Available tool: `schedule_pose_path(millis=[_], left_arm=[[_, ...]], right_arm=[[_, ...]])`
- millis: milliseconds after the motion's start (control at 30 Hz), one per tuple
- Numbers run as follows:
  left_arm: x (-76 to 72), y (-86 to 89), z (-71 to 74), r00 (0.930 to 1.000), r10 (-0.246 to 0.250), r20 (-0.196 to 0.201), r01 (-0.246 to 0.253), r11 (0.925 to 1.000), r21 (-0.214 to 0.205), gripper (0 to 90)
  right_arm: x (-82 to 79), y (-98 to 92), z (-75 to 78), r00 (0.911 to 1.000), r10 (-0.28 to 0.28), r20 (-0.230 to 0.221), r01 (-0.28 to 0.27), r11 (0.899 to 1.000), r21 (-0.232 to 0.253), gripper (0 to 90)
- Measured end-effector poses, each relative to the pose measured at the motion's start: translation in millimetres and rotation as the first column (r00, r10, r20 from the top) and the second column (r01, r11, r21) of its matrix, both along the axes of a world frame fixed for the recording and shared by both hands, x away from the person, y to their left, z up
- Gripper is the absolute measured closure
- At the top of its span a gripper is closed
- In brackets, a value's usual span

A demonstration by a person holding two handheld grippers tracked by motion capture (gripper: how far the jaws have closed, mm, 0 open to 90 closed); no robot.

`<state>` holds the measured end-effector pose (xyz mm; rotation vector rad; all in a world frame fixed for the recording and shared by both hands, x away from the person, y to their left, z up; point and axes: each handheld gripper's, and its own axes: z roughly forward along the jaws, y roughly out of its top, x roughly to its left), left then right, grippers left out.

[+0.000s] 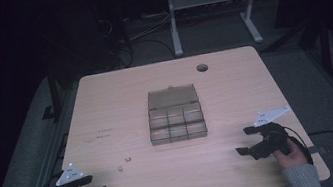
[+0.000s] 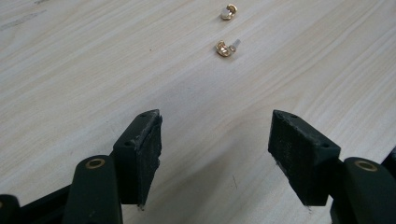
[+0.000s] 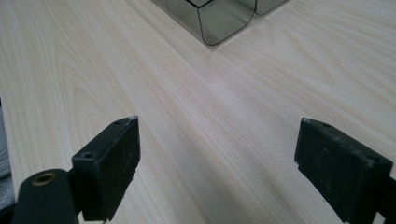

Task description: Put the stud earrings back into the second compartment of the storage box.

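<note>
Barely legible from the high view: two small gold earrings [image 1: 124,164] on the wooden table [image 1: 106,108], mere specks near its front left. Sharper in the left gripper view, as shiny curled gold pieces [image 2: 226,48], the nearer with a pale post, ahead of the left gripper [image 2: 215,154], jaws wide apart on nothing. Mid-table, a smoky clear compartment box [image 1: 176,117], lid open, cut off at the top of the right gripper view. Right gripper [image 3: 217,163] likewise spread, empty, over bare wood.
</note>
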<state>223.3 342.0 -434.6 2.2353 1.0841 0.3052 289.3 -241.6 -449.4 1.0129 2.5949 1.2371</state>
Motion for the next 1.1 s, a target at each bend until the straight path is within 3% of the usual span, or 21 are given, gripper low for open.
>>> schedule_pose_path(millis=[300,733,833,933,1100], left_arm=[[2.3,-3.1,-1.0,0.9998,0.012,-0.014,-0.012,0.9999,0.003,34.7],[19.9,-31.7,8.6,0.9987,-0.052,-0.004,0.052,0.9976,0.047,39.9],[22.8,-33.7,9.9,0.9987,-0.051,0.004,0.051,0.997,0.059,41.9],[25.4,-33.6,8.5,0.9986,-0.053,-0.007,0.054,0.9969,0.057,43.0],[31.3,-36.5,6.9,0.9966,-0.08,-0.021,0.081,0.9927,0.089,45.6]], right_arm=[[0.3,0.3,-0.2,1.0,0.008,0.0,-0.008,1.0,-0.003,14.0],[-0.1,1.1,0.5,0.9999,0.012,0.007,-0.012,1.0,-0.003,14.0],[-0.1,0.4,0.7,0.9999,0.011,0.006,-0.011,1.0,0.0,14.0],[0.0,0.0,1.0,0.9999,0.014,0.005,-0.014,1.0,-0.002,14.1],[0.0,0.6,0.9,0.9998,0.017,0.008,-0.017,1.0,0.0,14.0]])
